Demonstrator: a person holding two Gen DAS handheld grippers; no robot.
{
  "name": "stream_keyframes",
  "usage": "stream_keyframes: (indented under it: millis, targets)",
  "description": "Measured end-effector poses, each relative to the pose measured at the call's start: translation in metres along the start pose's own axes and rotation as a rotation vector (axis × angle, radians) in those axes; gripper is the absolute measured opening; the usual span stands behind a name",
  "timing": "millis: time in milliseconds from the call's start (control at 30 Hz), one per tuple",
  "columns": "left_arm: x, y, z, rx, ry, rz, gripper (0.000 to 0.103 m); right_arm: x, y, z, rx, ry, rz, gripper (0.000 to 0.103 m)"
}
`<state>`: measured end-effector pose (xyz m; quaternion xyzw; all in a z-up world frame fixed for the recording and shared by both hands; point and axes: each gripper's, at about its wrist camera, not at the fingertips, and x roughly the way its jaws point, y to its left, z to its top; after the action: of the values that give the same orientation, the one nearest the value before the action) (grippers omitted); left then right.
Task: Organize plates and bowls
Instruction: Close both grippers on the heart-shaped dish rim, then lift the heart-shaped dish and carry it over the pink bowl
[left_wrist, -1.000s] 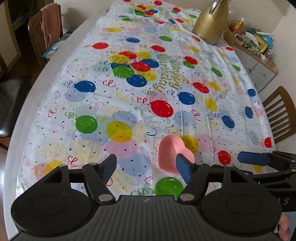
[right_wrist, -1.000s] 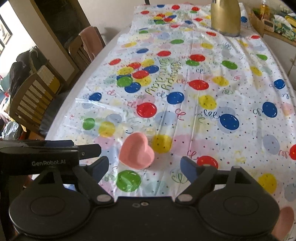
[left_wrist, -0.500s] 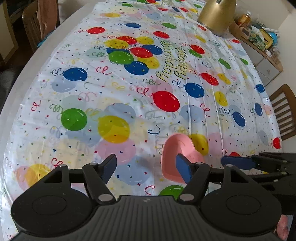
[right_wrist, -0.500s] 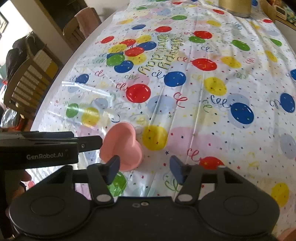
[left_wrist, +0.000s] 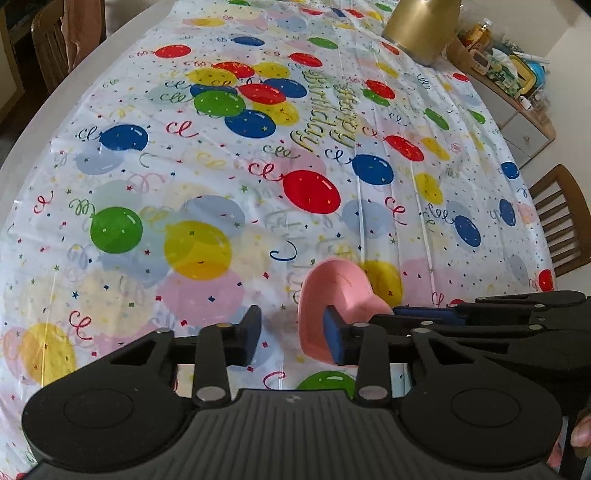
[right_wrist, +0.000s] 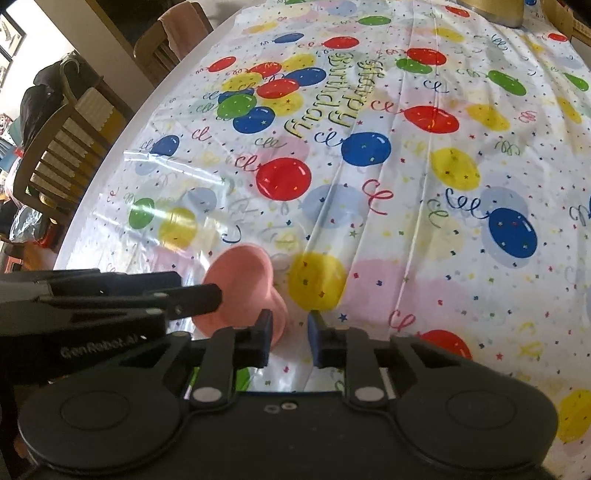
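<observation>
The pink heart-shaped bowl (left_wrist: 334, 295) sits on the balloon-print tablecloth (left_wrist: 221, 166), between the two sets of tongs. The left tongs (left_wrist: 293, 332) are closing: one pad is inside the bowl against its wall, the other still stands off to the outside, with cloth showing between it and the rim — so the wall is straddled, not yet pinched. The right tongs (right_wrist: 290, 338) are closing too, and nearly together; the bowl's rim lies at their inner pad, but whether that rim is truly caught between the pads I cannot tell.

The bowl looks like small, light, stiff plastic or melamine with a glossy skin. That makes it easy to lift but apt to skate on the slick plastic cloth or twist in a shallow pinch. The thin upright wall is the place to take it, pads set well down over the rim.
</observation>
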<state>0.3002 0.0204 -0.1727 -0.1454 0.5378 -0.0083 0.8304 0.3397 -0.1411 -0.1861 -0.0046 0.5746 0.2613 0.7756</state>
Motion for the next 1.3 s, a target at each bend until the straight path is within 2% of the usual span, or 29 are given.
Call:
stream_keyframes:
  millis: [67,267,333,633,933,1300]
  targets:
    - [0.003,0.000,-0.001,-0.015,0.005,0.005,0.029,0.002,0.001,0.000,0.011,0.005,0.000,0.008]
    - [0.007,-0.002,-0.003,-0.021,0.011,0.001,0.012,0.005,0.003,-0.001,0.031,0.002,-0.003,0.004]
    - [0.007,-0.004,-0.002,-0.011,0.010,-0.008,0.010,0.005,0.004,-0.001,0.039,0.000,-0.002,0.003]
    - [-0.005,-0.006,-0.001,0.008,0.002,-0.013,0.009,-0.004,0.011,-0.003,0.052,-0.013,-0.026,0.003]
    - [-0.041,-0.010,-0.006,0.008,-0.001,-0.031,0.009,-0.039,0.027,-0.009,0.050,-0.038,-0.019,0.003]
    - [-0.084,-0.010,-0.028,0.038,-0.020,-0.045,0.009,-0.080,0.056,-0.031,0.042,-0.079,-0.025,0.003]
